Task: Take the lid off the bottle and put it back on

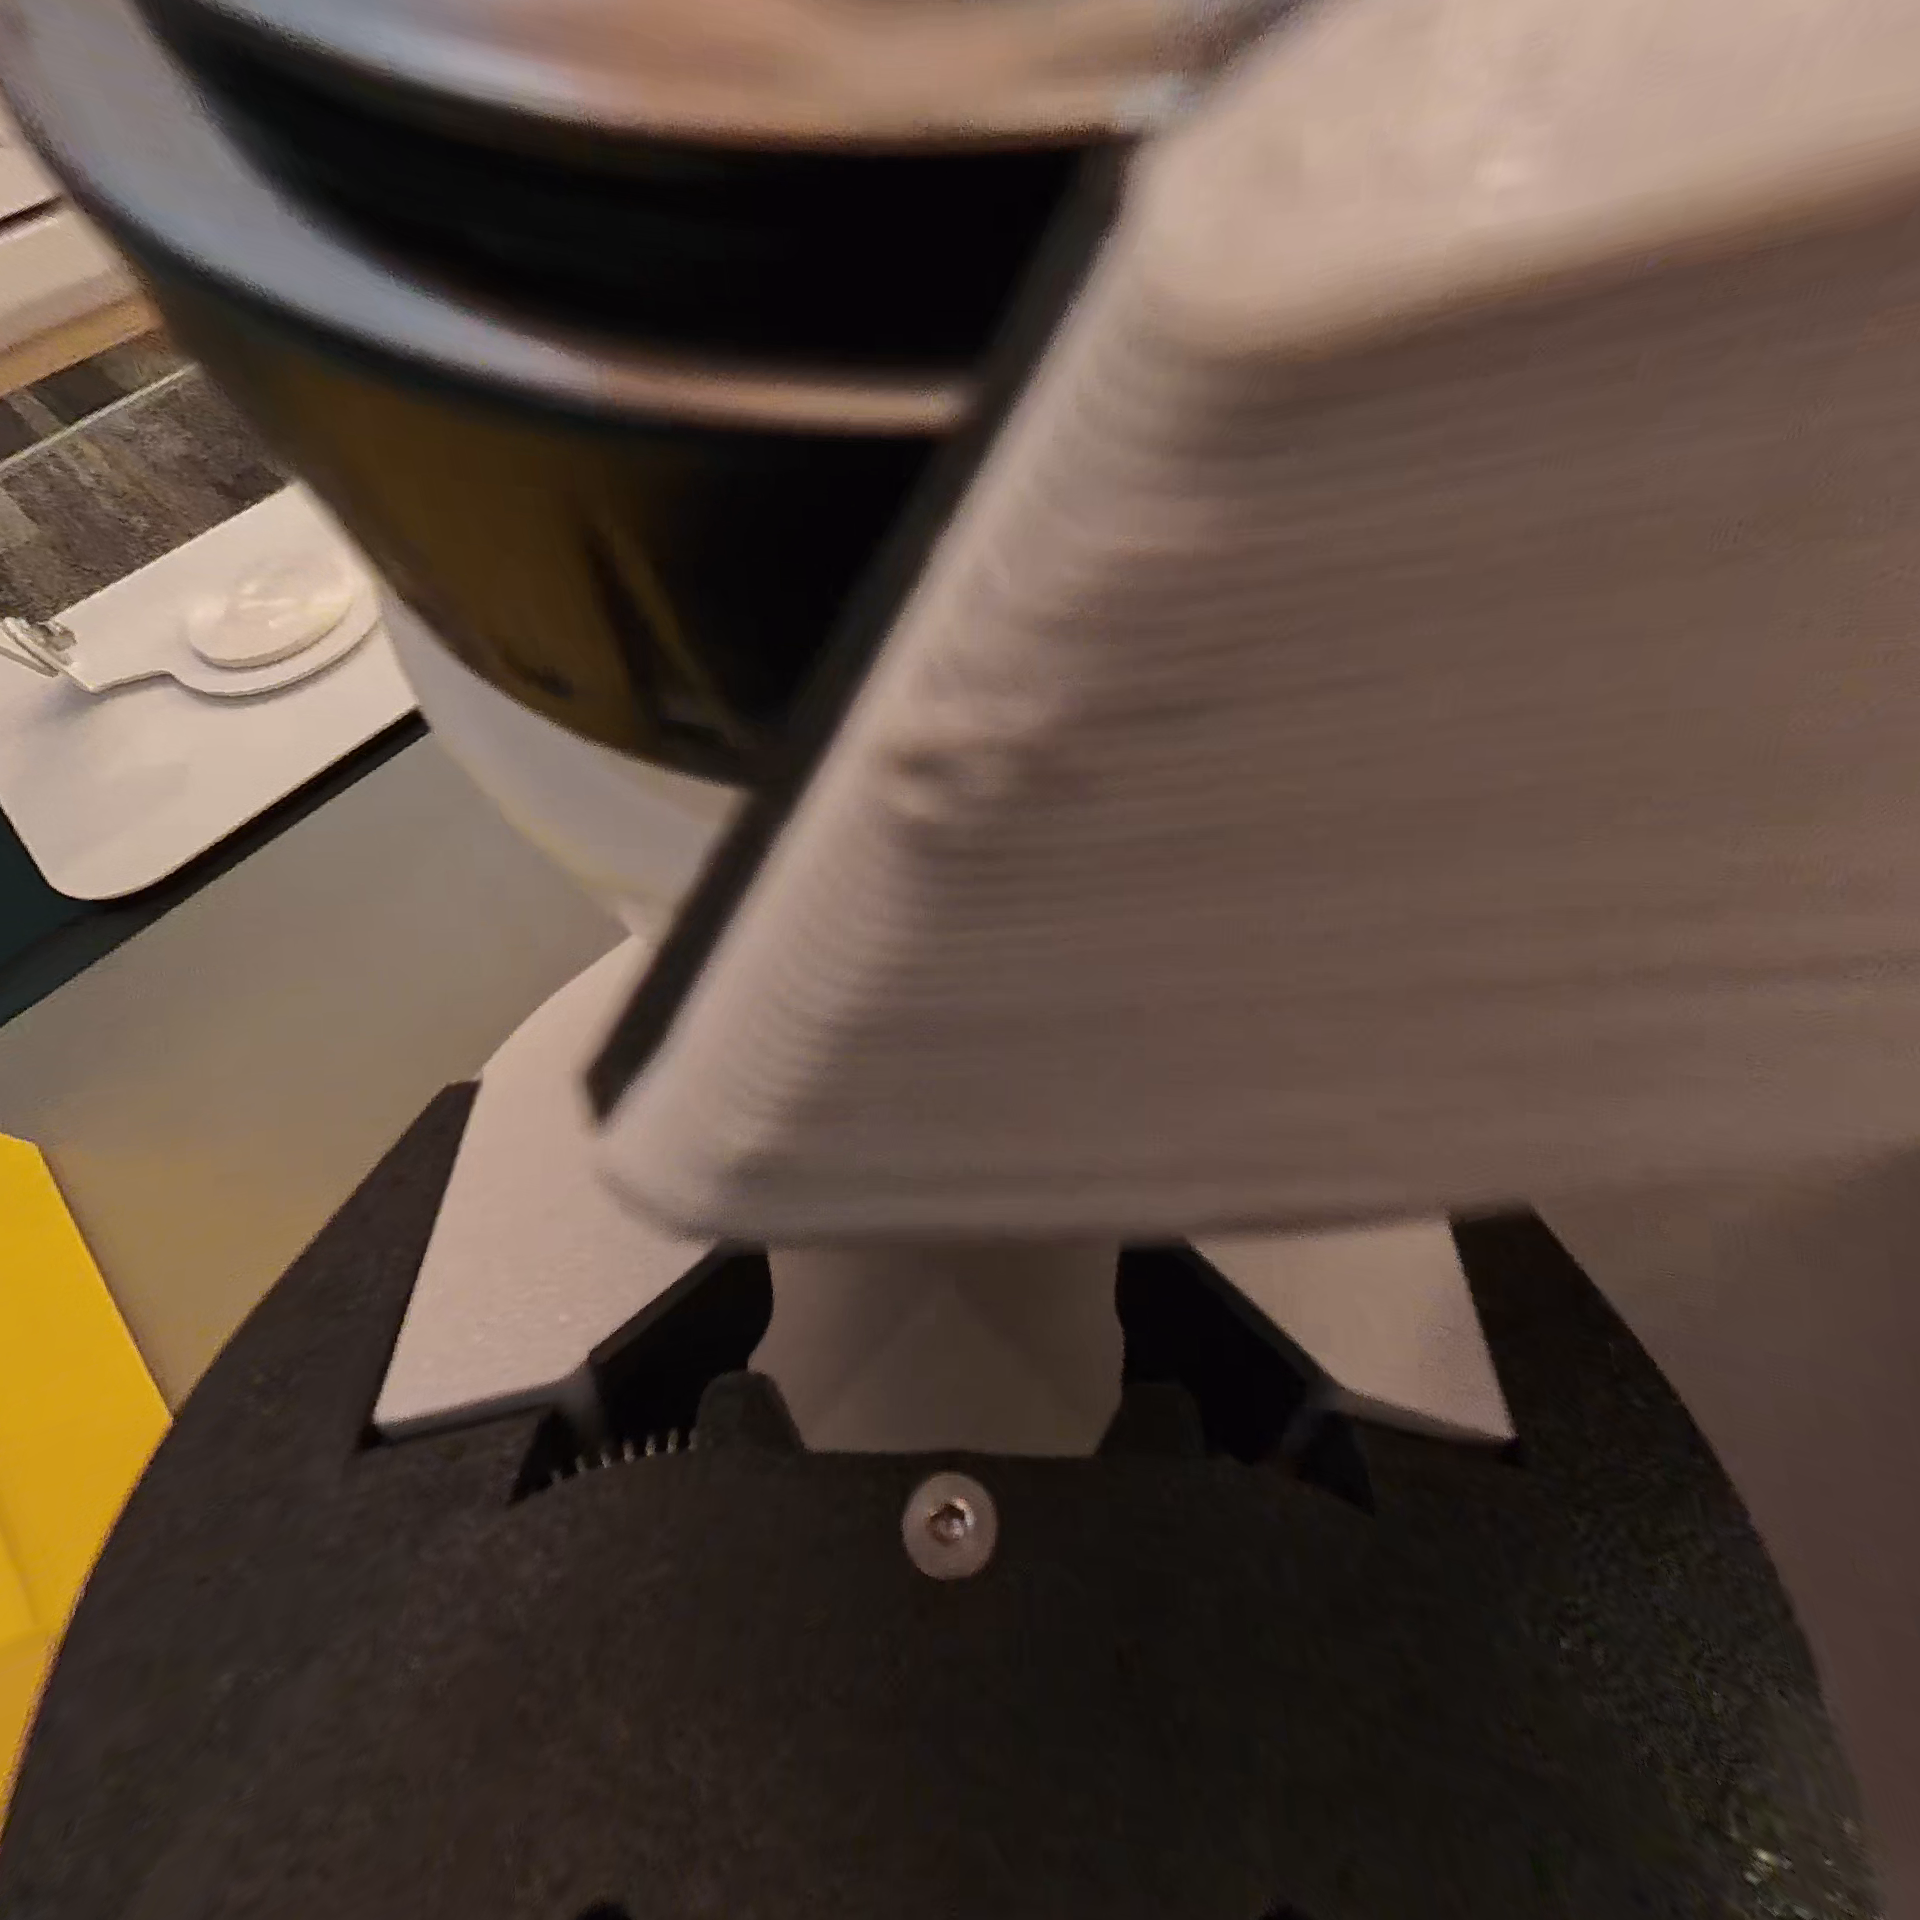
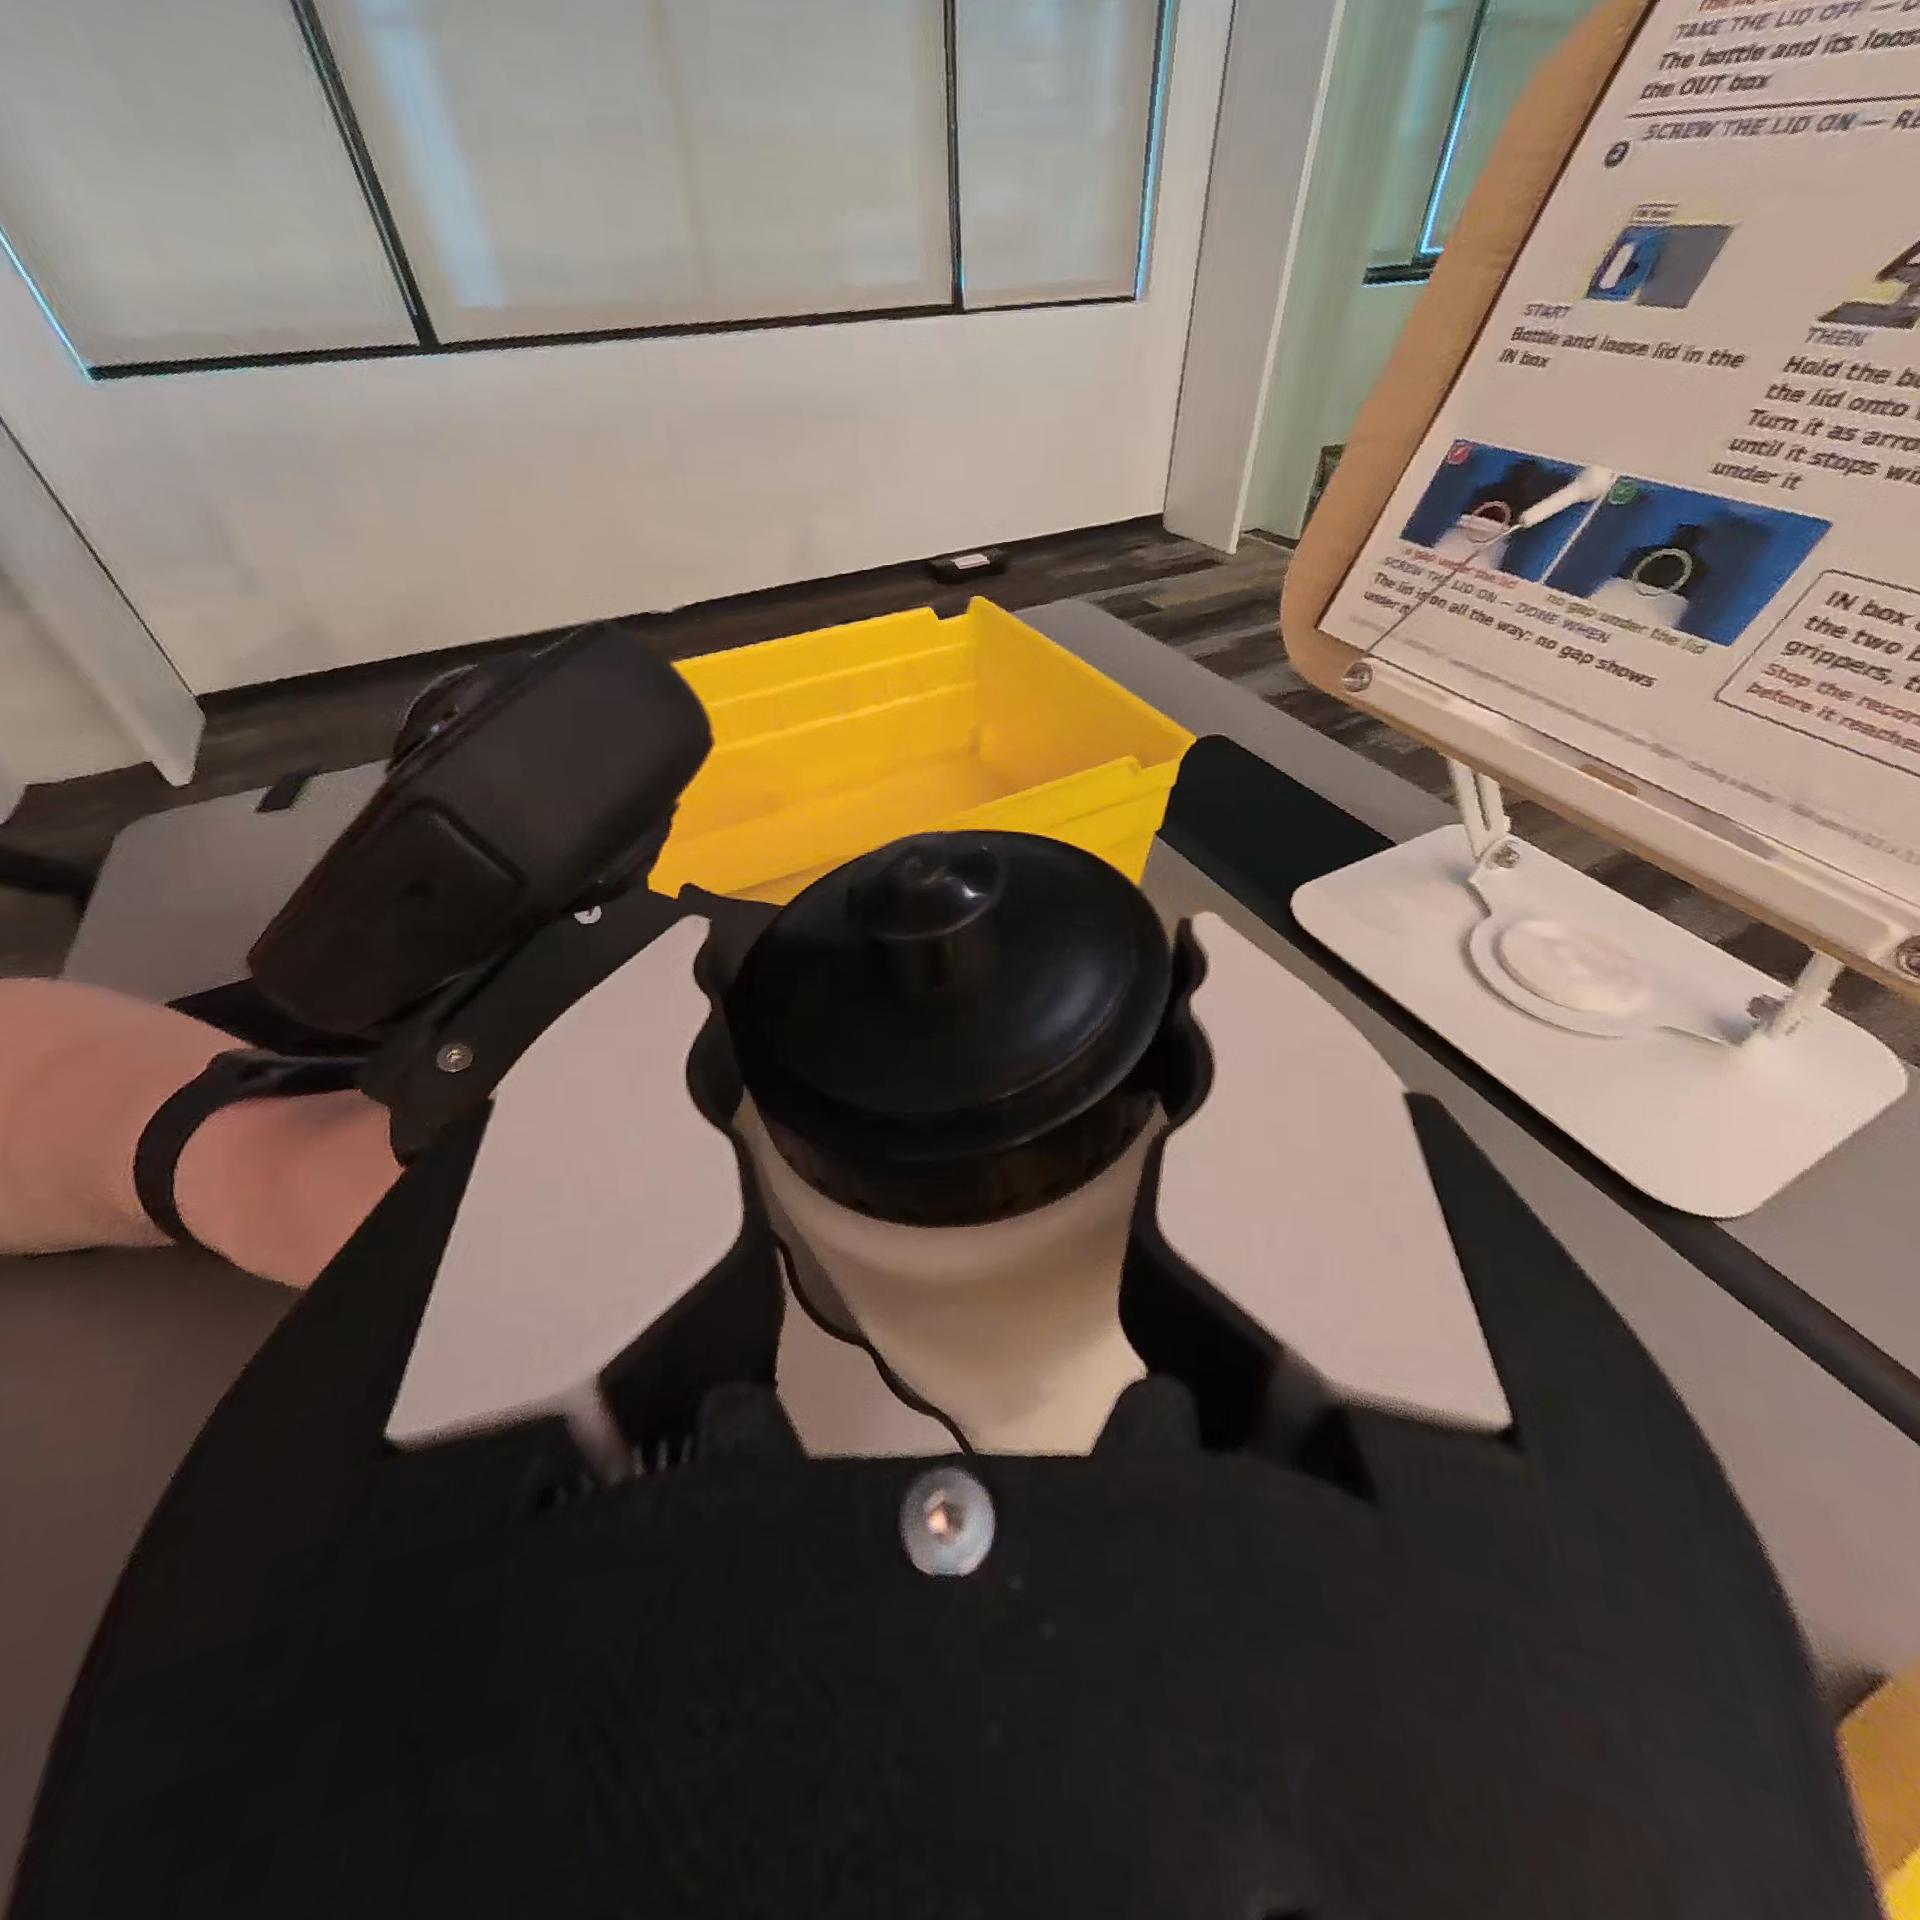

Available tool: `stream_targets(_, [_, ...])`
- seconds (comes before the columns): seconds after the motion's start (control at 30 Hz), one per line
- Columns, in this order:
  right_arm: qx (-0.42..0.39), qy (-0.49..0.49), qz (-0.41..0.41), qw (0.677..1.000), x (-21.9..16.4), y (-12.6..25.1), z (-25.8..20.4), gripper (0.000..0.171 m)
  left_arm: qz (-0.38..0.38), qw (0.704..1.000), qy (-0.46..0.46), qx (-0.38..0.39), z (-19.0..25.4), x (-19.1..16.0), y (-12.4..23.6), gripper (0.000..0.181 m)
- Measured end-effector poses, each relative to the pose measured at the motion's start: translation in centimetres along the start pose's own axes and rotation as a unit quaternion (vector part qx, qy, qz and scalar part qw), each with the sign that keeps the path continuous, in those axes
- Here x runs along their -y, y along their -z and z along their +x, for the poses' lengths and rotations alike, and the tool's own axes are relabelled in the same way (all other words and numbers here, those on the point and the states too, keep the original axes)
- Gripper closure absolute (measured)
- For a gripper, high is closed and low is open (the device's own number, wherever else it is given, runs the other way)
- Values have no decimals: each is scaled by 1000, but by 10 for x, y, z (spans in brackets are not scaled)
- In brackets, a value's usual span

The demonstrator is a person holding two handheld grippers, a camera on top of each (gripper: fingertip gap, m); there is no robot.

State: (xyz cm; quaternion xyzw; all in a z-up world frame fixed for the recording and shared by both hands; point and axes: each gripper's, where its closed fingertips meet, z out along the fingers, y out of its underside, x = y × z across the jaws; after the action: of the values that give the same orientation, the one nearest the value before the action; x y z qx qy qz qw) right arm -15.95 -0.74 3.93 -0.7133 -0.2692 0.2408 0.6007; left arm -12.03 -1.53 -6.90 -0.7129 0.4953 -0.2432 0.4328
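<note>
The right gripper (image 2: 951, 1049) clamps the black lid (image 2: 951, 997) of the pale bottle (image 2: 966, 1309), likely light and slick, best held low; the left gripper's (image 2: 488, 831) state cannot be told.

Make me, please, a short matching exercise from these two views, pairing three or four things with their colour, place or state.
Things:
1. lid
2. bin
3. stand base
4. right tool

Descriptions:
A. yellow, open, behind the bottle
B. white, flat on the table at the right
C. black, sitting on the bottle's neck
D. fingers on either side of the lid

Pairs: 1-C, 2-A, 3-B, 4-D
</note>
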Motion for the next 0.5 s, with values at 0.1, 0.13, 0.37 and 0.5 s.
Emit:
stream_targets(0.1, [31, 33, -26, 999, -3, 2, -1, 91, 6, 1000, 1, -30, 4, 1, -2, 98])
stream_targets(0.13, [50, 38, -26, 998, -2, 4, -1, 90, 6, 999, 0, -38, 5, 1, -2, 98])
stream_targets(0.37, [141, 45, -27, 989, -1, 22, -1, 99, 10, 996, -24, -86, 13, 2, -3, 98])
stream_targets(0.5, [108, 58, -29, 992, 0, 19, 1, 99, 7, 997, -9, -76, 10, 2, -3, 98])
